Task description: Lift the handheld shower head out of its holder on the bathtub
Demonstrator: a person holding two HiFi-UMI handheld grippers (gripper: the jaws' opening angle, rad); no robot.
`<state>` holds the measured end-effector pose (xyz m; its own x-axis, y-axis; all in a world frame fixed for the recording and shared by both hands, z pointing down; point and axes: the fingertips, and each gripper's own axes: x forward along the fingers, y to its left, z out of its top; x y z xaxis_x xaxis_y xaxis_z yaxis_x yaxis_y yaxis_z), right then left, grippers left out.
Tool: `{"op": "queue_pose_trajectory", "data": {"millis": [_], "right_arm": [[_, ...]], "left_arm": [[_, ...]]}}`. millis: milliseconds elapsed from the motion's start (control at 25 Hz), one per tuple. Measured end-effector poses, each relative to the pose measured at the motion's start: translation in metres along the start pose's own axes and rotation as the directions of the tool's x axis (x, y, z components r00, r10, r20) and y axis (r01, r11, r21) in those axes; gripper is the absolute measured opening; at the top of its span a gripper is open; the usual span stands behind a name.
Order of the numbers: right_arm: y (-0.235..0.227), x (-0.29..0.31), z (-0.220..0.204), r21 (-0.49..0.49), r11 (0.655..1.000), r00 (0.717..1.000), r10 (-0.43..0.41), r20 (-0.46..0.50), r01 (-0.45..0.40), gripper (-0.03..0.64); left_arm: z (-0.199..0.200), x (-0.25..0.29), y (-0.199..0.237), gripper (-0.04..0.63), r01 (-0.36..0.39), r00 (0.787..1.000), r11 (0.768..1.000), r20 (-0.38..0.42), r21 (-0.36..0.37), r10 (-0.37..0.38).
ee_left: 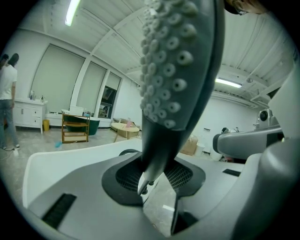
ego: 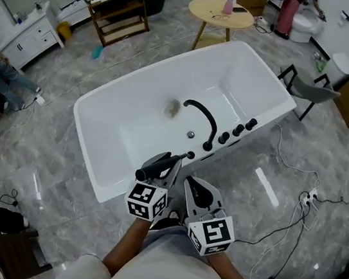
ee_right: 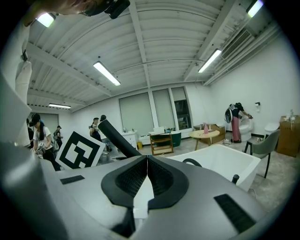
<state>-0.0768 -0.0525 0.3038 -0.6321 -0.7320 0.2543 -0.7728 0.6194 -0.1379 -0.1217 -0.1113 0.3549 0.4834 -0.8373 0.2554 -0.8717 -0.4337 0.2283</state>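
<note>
Over the near rim of the white freestanding bathtub, in the head view, the left claw is clamped on the black handheld shower head. The shower head lies slanted, its thick end towards the person and its thin end just beside the bathtub's edge. From this view I cannot tell whether that thin end is clear of its holder. The right claw sits just beside the left one, on the side away from the bathtub, with nothing in it. On the bathtub's long edge stand a curved black spout and a row of black knobs. Beyond the bathtub's far end a round wooden tabletop carries a pink bottle. From the left gripper view, the dark shower head fills the middle, its face of pale rubber nozzles turned to the left. Its body narrows down into the left claw, whose ribbed black pads press on it from both sides. The bathtub's white rim runs behind the jaws. From the right gripper view, the right claw has its jaws together, tips meeting, with nothing between them. The shower head shows as a black bar rising to the left, beside the left claw's square-marked cube. The bathtub lies ahead to the right.
</note>
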Motion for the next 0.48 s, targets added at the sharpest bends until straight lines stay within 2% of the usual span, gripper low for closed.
{"op": "queue_pose_trajectory", "data": {"millis": [280, 480], "right_arm": [[0.009, -0.024, 0.001, -0.048, 0.998, 0.999, -0.043, 0.033, 0.045, 0.018], [0.024, -0.028, 0.001, -0.059, 0.997, 0.998, -0.041, 0.048, 0.044, 0.018]], "left_arm": [[0.005, -0.027, -0.021, 0.138, 0.016, 0.999, 1.000, 0.030, 0.018, -0.017], [0.010, -0.045, -0.023, 0.138, 0.020, 0.999, 1.000, 0.028, 0.006, -0.021]]}}
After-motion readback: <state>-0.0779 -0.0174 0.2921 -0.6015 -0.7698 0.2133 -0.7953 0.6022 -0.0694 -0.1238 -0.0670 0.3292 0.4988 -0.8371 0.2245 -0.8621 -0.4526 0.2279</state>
